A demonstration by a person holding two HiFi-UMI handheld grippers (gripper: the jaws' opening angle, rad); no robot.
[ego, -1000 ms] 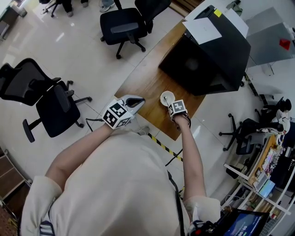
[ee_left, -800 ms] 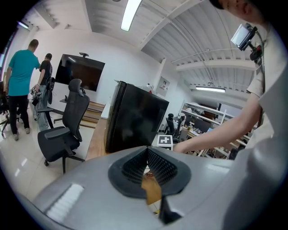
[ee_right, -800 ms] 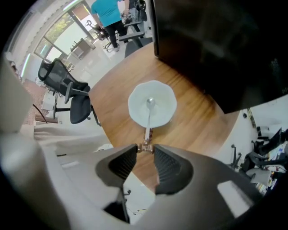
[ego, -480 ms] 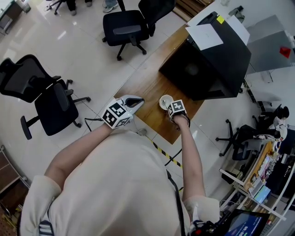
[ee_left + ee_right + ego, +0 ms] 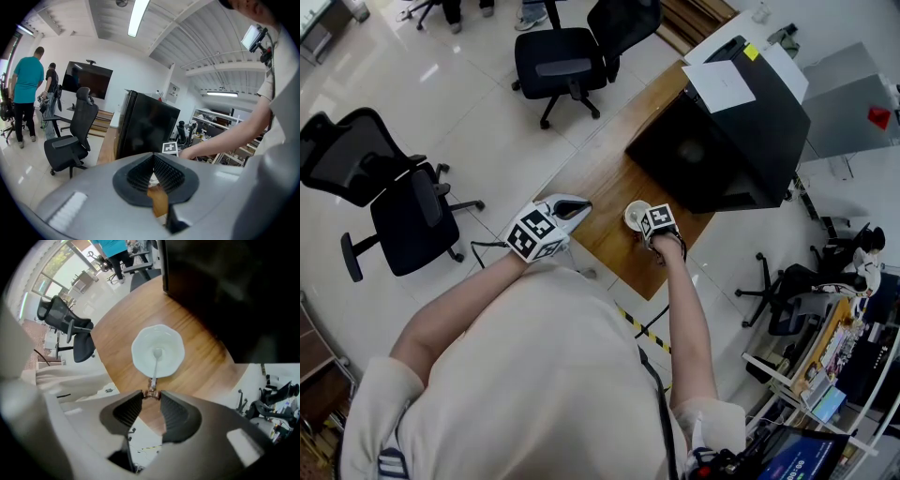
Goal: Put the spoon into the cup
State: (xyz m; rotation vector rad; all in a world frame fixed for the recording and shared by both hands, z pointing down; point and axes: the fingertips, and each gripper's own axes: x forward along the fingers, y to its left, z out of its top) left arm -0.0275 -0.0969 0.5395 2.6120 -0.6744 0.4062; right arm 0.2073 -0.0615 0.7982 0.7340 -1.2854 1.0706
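A white cup [image 5: 158, 351] stands on the wooden table [image 5: 600, 178] near its front edge. The pale spoon [image 5: 154, 364] has its bowl inside the cup and its handle leaning over the near rim. My right gripper [image 5: 151, 394] points steeply down above the cup, shut on the tip of the spoon's handle. From the head view the cup [image 5: 635, 215] shows just beyond the right gripper [image 5: 649, 225]. My left gripper [image 5: 577, 207] hovers at the table's left edge, away from the cup. Its jaws are pressed together with nothing in them [image 5: 153, 164].
A big black box [image 5: 722, 131] with a sheet of paper on top fills the far end of the table, close behind the cup. Black office chairs [image 5: 403, 206] [image 5: 572, 47] stand on the tiled floor left and beyond. People stand far off in the left gripper view.
Only the head camera has shifted a little. Both grippers keep their places, the right one still holding the spoon over the cup.
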